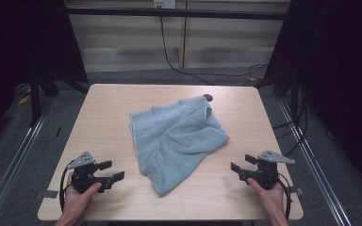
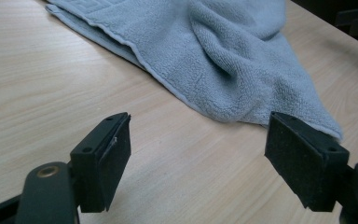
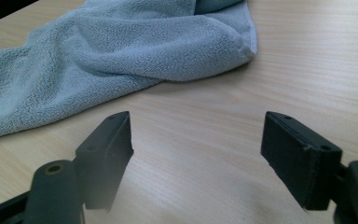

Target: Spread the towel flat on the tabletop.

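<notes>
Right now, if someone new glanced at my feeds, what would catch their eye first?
First, the crumpled light blue towel lying in a heap at the middle of the wooden table, one corner trailing toward the near edge. Next, the two black tools resting on the table either side of it: the left tool and the right tool, both with jaws wide open, pointed inward at the towel and apart from it.
</notes>
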Tool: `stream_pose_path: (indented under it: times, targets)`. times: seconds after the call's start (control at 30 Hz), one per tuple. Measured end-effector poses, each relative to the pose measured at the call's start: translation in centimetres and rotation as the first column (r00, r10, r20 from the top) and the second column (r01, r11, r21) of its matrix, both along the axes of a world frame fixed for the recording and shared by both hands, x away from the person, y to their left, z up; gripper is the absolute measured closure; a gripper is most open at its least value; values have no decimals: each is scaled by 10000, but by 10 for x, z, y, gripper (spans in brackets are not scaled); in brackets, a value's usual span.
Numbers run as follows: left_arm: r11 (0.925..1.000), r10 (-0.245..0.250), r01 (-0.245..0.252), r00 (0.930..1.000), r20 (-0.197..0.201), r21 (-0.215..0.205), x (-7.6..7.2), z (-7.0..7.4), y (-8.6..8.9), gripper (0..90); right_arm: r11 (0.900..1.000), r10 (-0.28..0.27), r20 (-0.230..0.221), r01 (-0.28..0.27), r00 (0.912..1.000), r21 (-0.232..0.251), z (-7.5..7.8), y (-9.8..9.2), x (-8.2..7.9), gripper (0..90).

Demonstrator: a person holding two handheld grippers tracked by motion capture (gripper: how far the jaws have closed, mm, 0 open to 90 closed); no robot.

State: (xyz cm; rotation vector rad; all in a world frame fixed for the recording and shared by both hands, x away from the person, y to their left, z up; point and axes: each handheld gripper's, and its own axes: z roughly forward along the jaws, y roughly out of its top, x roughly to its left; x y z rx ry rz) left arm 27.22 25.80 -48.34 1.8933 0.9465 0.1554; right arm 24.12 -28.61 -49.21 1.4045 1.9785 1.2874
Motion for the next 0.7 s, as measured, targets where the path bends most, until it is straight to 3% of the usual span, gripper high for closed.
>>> stream_pose_path:
  times: [0.17, 0.23, 0.27, 0.33, 0.4, 0.47, 0.53, 0.6, 0.7]
  targets:
    - [10000, -3, 3, 9999, -106, -14, 2, -2, -1, 224, 9999, -133, -498, 135, 9987, 40, -2, 2, 2, 197]
    - [10000, -37, 37, 9999, -163, -11, 2, -2, -1, 224, 9993, 126, -804, -97, 9967, 356, 0, 3, 2, 202]
    - [10000, -37, 37, 9999, -163, -11, 2, -2, -1, 225, 9993, 126, -804, -97, 9967, 356, 0, 3, 2, 202]
    - [10000, -46, 45, 9998, -169, -46, 2, -2, -1, 228, 9989, 441, -1304, -416, 9905, 212, 0, 8, 3, 196]
    - [10000, -21, 21, 9999, -115, -25, 2, -1, -1, 228, 9979, 636, -1363, -617, 9886, 183, -1, 10, 3, 200]
    - [10000, 29, -30, 10000, -40, -95, 1, 0, -1, 241, 9933, 1155, -1444, -1152, 9828, 103, 0, 19, 2, 255]
    - [9998, -115, 115, 9999, -13, 130, -1, 0, -8, 247, 9875, 1525, -1233, -1561, 9806, -200, 5, 26, 0, 323]
    - [9996, -282, 282, 9996, -77, -16, -1, 1, -12, 249, 9851, 1649, -1074, -1691, 9804, -315, 9, 30, -1, 327]
    - [9995, -302, 302, 9995, 45, 51, 3, 4, -21, 254, 9760, 2148, -1365, -2177, 9671, -62, 15, 40, 6, 329]
